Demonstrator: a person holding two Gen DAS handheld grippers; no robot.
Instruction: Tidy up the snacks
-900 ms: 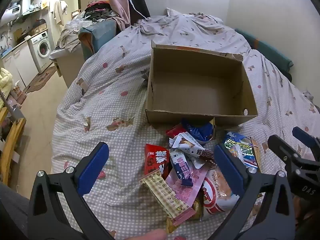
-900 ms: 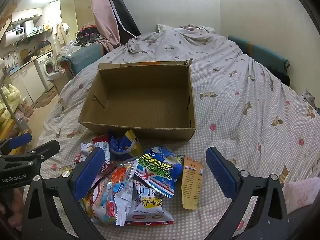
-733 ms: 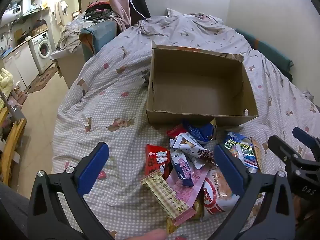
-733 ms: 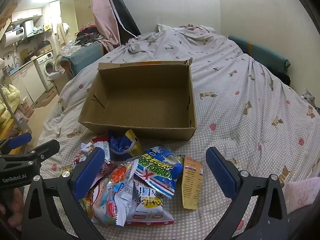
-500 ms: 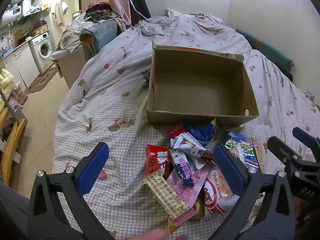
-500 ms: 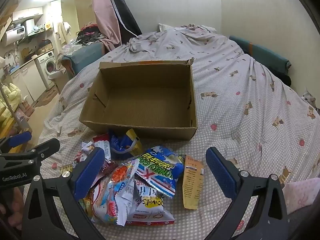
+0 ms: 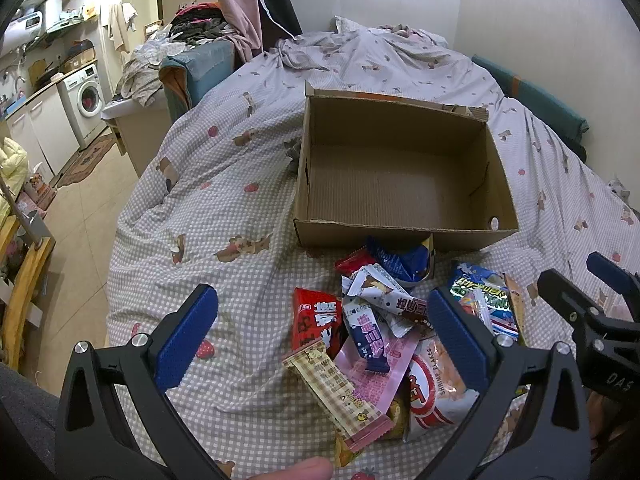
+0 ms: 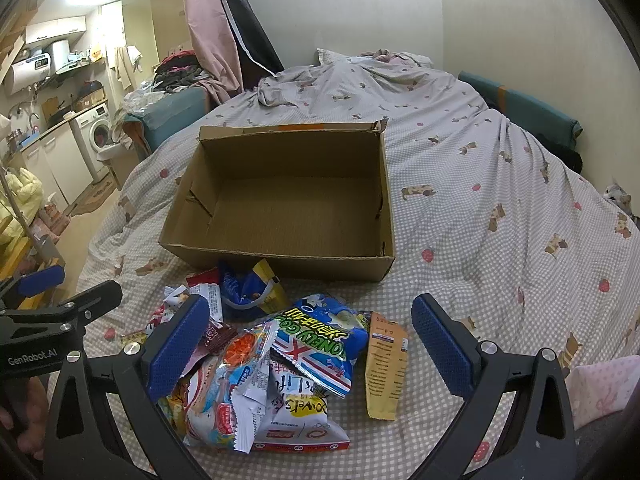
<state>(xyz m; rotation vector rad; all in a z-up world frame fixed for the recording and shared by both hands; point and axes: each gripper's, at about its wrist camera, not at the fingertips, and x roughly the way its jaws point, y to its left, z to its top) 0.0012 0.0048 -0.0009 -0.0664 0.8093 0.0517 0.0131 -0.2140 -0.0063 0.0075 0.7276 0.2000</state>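
Observation:
An open, empty cardboard box (image 7: 400, 216) (image 8: 280, 256) sits on the bed. A pile of snack packets lies just in front of it: a red packet (image 7: 314, 318), a checked wafer bar (image 7: 336, 390), a shrimp flakes bag (image 7: 434, 394), a blue bag (image 8: 320, 340) and an orange packet (image 8: 386, 364). My left gripper (image 7: 320, 336) is open and empty, hovering over the pile's left side. My right gripper (image 8: 308, 344) is open and empty, above the pile's right side. Each gripper shows at the edge of the other's view.
The bed has a grey checked cover (image 8: 500, 208) with rumpled bedding (image 7: 360, 44) behind the box. The floor (image 7: 80, 208), cabinets and a washing machine (image 7: 90, 104) lie off the left edge. A wall (image 8: 520, 40) runs along the right.
Both grippers stay open and nearly still; the views have shifted only very slightly.

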